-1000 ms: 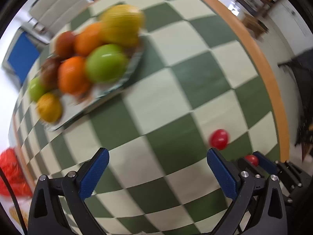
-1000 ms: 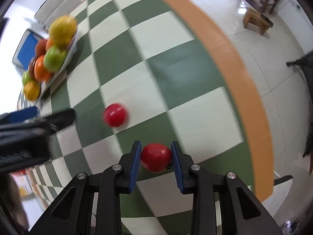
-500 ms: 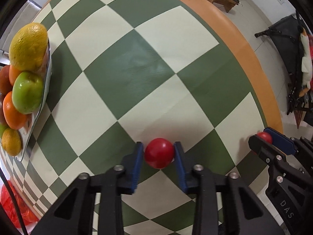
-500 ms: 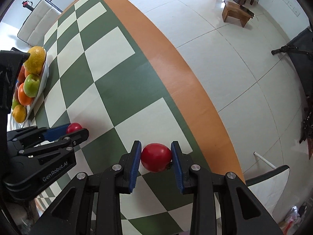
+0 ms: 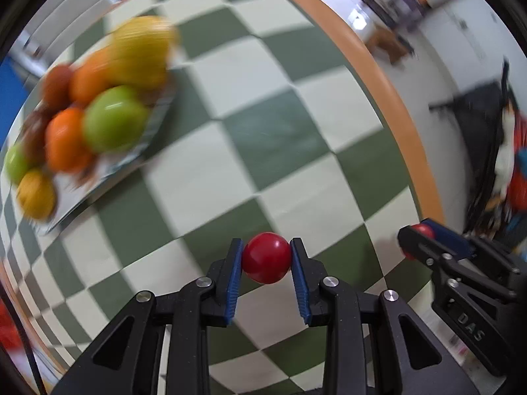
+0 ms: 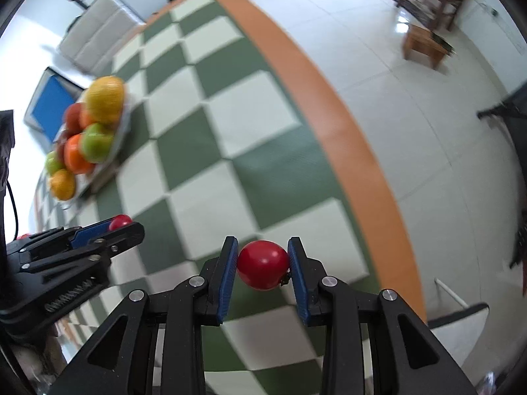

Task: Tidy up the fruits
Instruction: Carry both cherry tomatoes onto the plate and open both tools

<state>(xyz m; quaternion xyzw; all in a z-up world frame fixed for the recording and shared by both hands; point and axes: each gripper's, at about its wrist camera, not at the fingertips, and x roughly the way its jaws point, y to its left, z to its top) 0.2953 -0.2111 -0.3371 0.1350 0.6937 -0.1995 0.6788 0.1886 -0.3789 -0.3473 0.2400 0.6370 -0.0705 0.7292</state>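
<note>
My left gripper (image 5: 266, 258) is shut on a small red tomato (image 5: 266, 257), held above the green-and-cream checkered table. My right gripper (image 6: 262, 263) is shut on a second red tomato (image 6: 263, 264). Each gripper shows in the other's view: the right gripper (image 5: 423, 232) at the right edge, the left gripper (image 6: 120, 222) at the lower left, both with a red tomato between the pads. A tray (image 5: 145, 144) piled with oranges, green apples, a large yellow fruit (image 5: 141, 52) and darker fruit lies at the far left, and the same tray (image 6: 120, 131) appears blurred in the right wrist view.
The table's orange rim (image 6: 329, 125) curves along the right, with tiled floor beyond. A wooden stool (image 6: 425, 44) stands on the floor. A grey chair (image 6: 98, 33) and a blue panel (image 6: 52, 105) sit behind the tray. Bare checkered cloth (image 5: 263, 138) lies between grippers and tray.
My left gripper closed on the loose tomato and lifted it, and its view has swung back toward the fruit tray. My right gripper kept its tomato throughout and turned leftward toward the tray.
</note>
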